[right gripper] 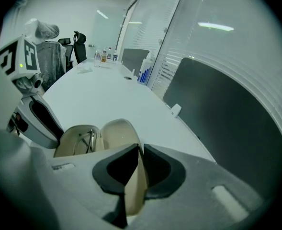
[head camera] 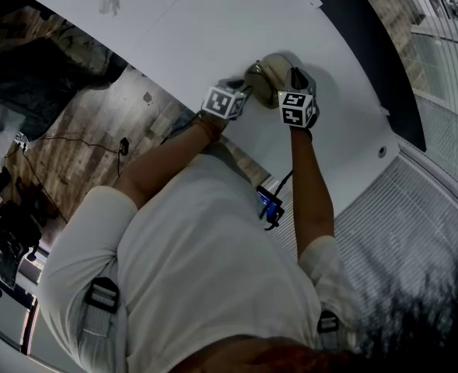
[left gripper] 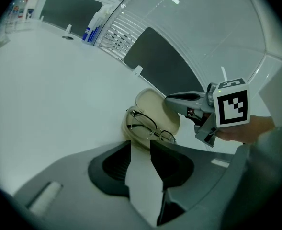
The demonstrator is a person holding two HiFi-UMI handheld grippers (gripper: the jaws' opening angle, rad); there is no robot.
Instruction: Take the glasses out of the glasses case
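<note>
No word or number here can be read. The left marker cube (head camera: 225,101) on the left tool (left gripper: 141,143) and the right marker cube (left gripper: 232,103) on the right tool (right gripper: 141,146) bear only black-and-white square patterns, no letters. Well beyond the tools' tips, far along the table (left gripper: 59,90), small bottles (right gripper: 104,56) and blue-and-white bottles (left gripper: 89,33) carry labels too small to read.
</note>
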